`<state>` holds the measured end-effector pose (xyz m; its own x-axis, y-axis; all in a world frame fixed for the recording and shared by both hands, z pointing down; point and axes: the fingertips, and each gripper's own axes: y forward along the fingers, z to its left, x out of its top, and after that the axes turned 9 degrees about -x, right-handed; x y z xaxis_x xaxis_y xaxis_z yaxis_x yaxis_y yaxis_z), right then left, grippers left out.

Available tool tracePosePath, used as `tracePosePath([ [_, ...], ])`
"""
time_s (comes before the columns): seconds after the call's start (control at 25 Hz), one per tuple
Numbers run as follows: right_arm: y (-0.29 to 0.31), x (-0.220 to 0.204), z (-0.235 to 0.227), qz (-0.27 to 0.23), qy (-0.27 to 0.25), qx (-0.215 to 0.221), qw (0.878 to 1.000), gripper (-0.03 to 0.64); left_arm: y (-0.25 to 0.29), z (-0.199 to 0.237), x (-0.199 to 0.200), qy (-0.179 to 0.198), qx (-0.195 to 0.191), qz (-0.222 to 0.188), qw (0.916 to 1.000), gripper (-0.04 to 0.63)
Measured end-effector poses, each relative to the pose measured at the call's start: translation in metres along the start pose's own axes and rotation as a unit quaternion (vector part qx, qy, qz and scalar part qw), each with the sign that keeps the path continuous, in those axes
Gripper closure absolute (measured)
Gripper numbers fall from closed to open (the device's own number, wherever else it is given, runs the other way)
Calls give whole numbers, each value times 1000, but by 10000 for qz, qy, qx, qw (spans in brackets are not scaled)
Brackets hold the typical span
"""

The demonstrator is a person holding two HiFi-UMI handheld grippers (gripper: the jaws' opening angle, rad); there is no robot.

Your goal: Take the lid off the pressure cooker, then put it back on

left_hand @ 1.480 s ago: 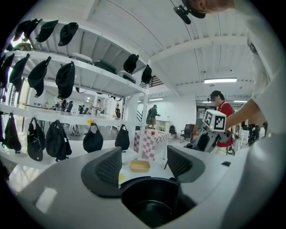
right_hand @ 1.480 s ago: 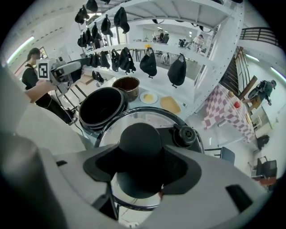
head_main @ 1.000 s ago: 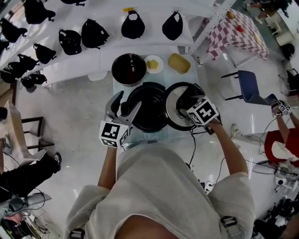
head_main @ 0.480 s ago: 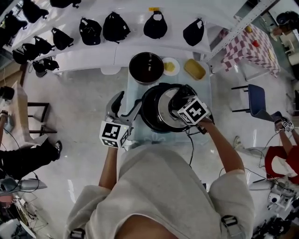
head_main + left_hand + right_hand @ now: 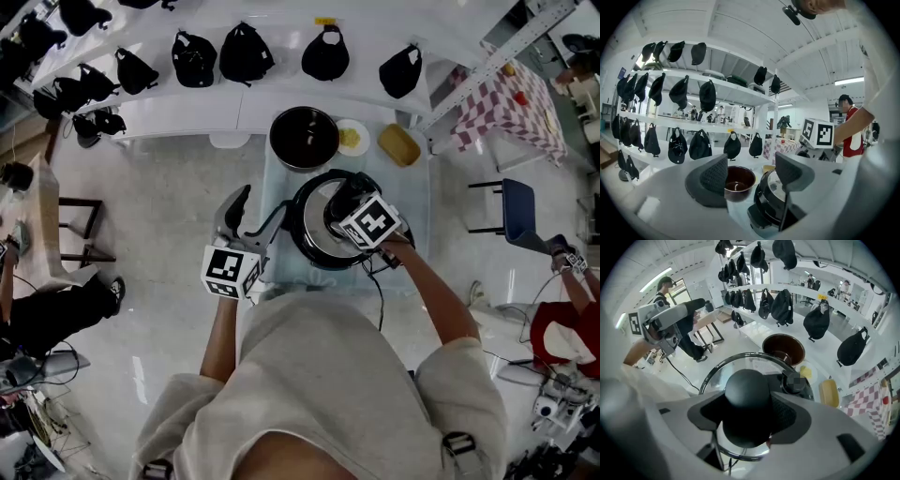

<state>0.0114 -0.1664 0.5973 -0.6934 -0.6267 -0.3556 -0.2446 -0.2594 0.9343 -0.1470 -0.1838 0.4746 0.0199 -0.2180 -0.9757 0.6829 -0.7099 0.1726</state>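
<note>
Clamping your right gripper (image 5: 749, 414) on the knob (image 5: 746, 389) of the one lid (image 5: 323, 228) over the one pressure cooker (image 5: 304, 249), you hold your left gripper (image 5: 751, 169) wide, empty, beside it.

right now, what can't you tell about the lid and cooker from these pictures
- Whether the lid is seated on the cooker or just above it: in the head view the right gripper covers it; in the right gripper view the knob hides the near rim.
- Cooker's base: left gripper view, cut off by the bottom edge.
- What lies on the small plate: head view, too small.
</note>
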Motion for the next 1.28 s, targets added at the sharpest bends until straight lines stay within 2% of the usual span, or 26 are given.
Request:
tracePosePath([
  [0.28,19,2,9,159,-344,-122,9992,345,-1,2,-1,-41,41,-18,10000,283],
  [0.76,22,4,11,168,-477,140,9986,344,10,-4,-4,-61,-94,39,9999,283],
  [0.92,21,3,13,135,-880,239,9957,344,14,-7,-3,-39,-122,34,9999,282],
  [1.08,21,4,13,113,-1065,296,9938,342,14,-3,-3,-47,-71,30,10000,282],
  [1.16,20,3,17,106,-1394,363,9895,342,13,-3,-4,-47,-61,35,10000,282],
  [1.28,20,2,23,182,-2113,563,9756,342,15,-3,-3,-42,-56,38,10000,283],
])
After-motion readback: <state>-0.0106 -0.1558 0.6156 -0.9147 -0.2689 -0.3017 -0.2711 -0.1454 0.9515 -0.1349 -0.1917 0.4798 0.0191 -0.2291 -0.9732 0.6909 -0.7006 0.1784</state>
